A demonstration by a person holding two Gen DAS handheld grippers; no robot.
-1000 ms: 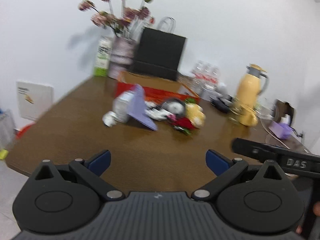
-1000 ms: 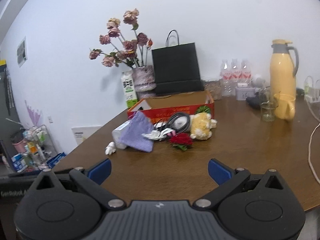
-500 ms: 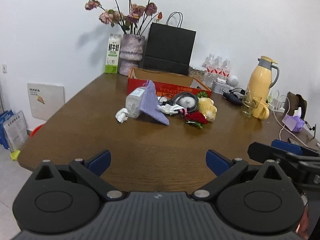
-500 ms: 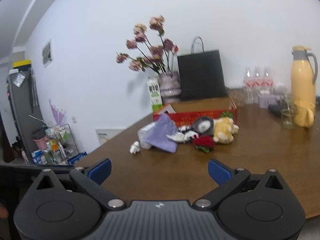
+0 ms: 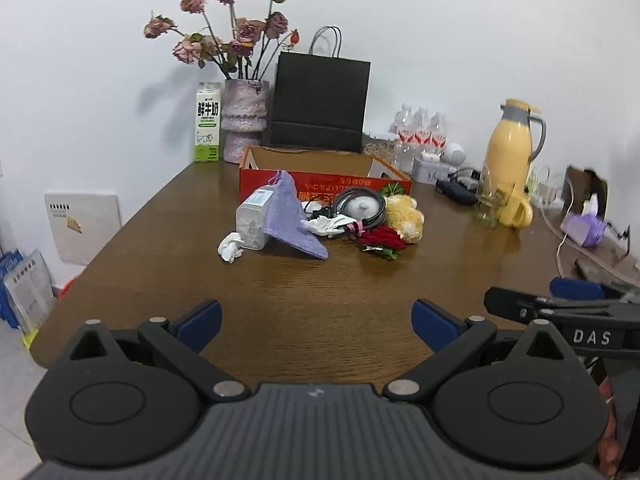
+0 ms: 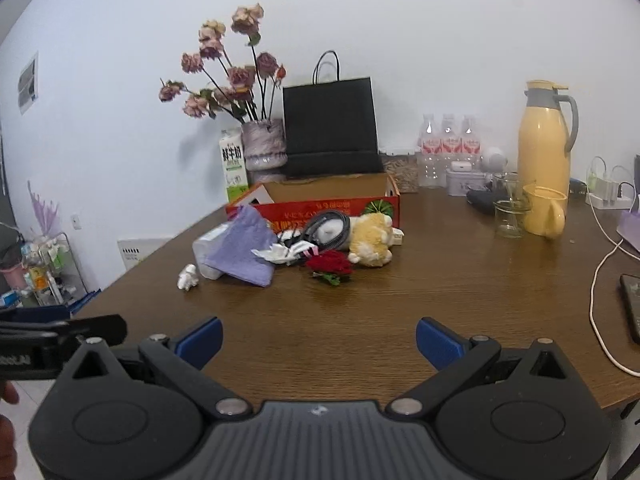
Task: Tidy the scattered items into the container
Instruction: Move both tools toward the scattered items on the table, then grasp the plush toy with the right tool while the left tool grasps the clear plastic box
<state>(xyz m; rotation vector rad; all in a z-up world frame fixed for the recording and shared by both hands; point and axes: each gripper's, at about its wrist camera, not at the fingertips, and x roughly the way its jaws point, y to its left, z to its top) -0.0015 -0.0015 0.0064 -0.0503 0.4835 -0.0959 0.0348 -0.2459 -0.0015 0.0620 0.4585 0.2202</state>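
Mostly bare brown wooden table (image 5: 160, 264) against white wall (image 5: 460, 40).

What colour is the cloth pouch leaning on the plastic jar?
Lilac purple pouch, clearest in the left wrist view.

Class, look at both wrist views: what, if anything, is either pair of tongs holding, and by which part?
Nothing is held. The left tongs and right tongs are both open and empty, short of the items.

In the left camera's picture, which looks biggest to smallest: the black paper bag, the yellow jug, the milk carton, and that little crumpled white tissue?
1. Black paper bag
2. Yellow jug
3. Milk carton
4. Crumpled white tissue

The tissue lies nearer the camera than the rest yet looks smallest, so its place is safe.
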